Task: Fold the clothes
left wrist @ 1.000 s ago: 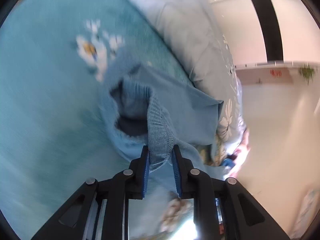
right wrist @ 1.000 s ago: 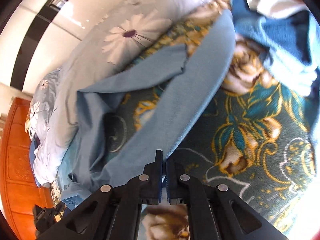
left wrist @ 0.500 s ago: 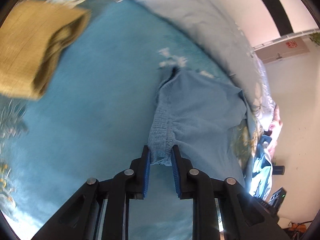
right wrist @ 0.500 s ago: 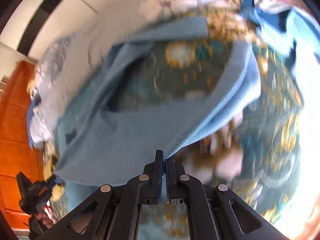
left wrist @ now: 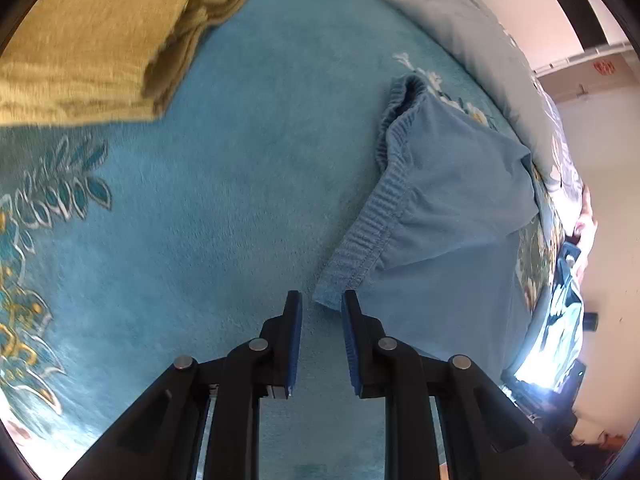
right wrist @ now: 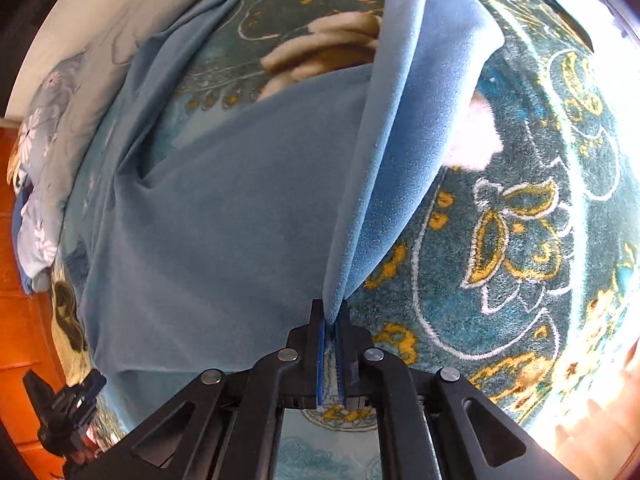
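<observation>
Left hand-held gripper (left wrist: pixel 320 306): released, waistband corner just ahead of the pads
Right hand-held gripper (right wrist: pixel 329 316): clenched on a fabric fold
Blue trousers (left wrist: pixel 444 216): spread on the floral blanket (left wrist: pixel 200 200)
Yellow folded cloth (left wrist: pixel 100 36): well apart

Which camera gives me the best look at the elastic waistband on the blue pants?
The left wrist view: the ribbed waistband of the blue pants lies in plain sight just ahead of the open left gripper. The right wrist view shows only smooth cloth pinched in the right gripper, no waistband.
</observation>
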`<state>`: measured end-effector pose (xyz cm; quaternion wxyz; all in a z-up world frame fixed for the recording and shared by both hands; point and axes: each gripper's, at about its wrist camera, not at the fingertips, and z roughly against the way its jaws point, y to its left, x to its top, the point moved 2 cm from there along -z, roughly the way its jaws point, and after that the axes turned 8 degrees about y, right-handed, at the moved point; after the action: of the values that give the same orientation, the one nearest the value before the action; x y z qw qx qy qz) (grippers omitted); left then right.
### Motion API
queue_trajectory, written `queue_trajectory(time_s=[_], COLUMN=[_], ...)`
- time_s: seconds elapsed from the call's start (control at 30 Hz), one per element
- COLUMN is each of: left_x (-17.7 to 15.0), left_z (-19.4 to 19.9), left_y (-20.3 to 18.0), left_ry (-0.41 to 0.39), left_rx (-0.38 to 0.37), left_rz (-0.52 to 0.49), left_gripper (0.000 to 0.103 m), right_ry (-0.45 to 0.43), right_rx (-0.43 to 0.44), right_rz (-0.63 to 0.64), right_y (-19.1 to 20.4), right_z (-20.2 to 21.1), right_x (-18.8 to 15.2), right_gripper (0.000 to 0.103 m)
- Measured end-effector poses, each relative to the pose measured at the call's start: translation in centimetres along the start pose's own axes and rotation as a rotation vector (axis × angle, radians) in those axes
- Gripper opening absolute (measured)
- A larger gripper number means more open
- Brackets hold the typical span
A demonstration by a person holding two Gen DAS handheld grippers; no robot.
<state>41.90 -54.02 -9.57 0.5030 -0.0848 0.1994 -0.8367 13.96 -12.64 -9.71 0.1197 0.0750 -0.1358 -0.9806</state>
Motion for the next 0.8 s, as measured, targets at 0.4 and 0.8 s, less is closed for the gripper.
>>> queue_trajectory(time_s=[0.4,0.8], left_x=[3.8,8.9], left_z=[3.9,5.3], left_y=[-7.2,-19.3], left_ry=[-0.149,-0.466], left_rx=[0.118,0.471], left_rz=[-0.315,-0.633], left_gripper=[0.08,0.103], right_ry=[-0.211,-0.441], right_rx=[-0.094,-0.286], right_rz=[0.05,0.435], right_y=[-0.4,5.9], right_z=[9.3,11.2], right_x=[2.7,21.1], right_gripper=[0.048,0.081])
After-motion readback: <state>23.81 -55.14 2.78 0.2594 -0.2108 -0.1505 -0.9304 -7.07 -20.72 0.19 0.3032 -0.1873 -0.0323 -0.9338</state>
